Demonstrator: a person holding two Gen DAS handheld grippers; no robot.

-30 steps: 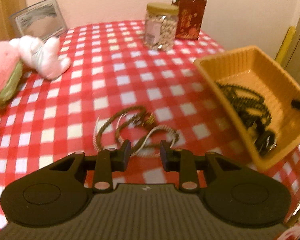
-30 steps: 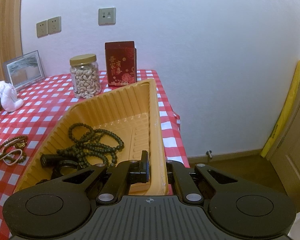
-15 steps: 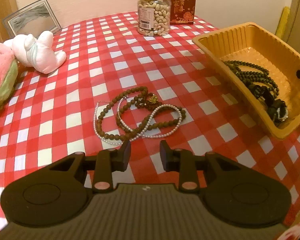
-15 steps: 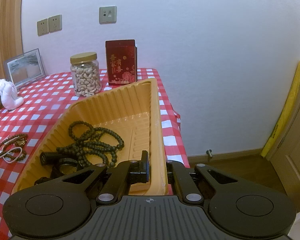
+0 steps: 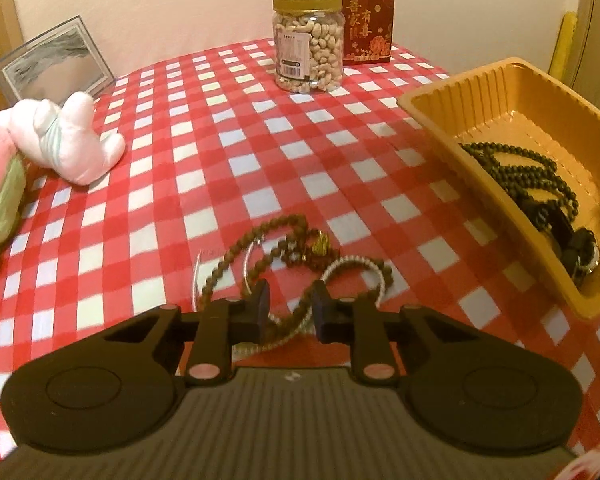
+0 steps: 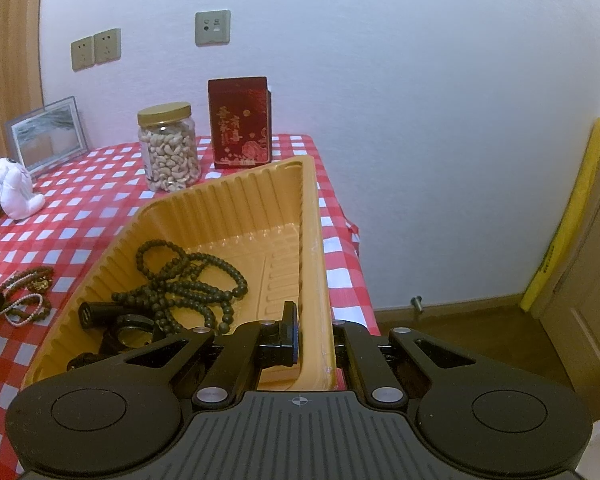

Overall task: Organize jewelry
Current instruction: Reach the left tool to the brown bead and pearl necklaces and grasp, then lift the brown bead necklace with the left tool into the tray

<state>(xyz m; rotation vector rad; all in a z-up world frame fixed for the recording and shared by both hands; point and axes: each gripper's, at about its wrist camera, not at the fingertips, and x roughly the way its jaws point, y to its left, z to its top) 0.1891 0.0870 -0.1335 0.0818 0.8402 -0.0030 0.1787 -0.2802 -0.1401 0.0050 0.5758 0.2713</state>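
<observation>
**Left claw closing over the bead tangle, right claw clamped on the tray wall**

The left gripper [image 5: 288,300] sits low over the red-and-white checked tablecloth [image 5: 240,168], its jaws narrow and closing with strands of the tangled brown-bead and white-pearl necklaces [image 5: 296,256] lying between them; the pads do not yet press on the strands. The tangle sprawls mostly crosswise to the gripper, with a small gold charm near its far side. The right gripper [image 6: 314,332] is closed tight on the near right wall of the ribbed yellow plastic tray [image 6: 228,216], one finger inside and one outside. The tray's long axis runs away from that gripper toward the wall, and it stands to the right of the tangle. Inside it lie a dark green bead necklace [image 6: 188,280] and some black pieces nearer the corner. Further off to the left rests a pink-and-white plush toy [image 5: 64,144]. Beyond stand a clear jar of cashews with a gold lid [image 5: 308,44], a dark red printed box [image 5: 366,20] just beside it, and a silver-framed picture [image 5: 52,60] leaning against the wall.
</observation>
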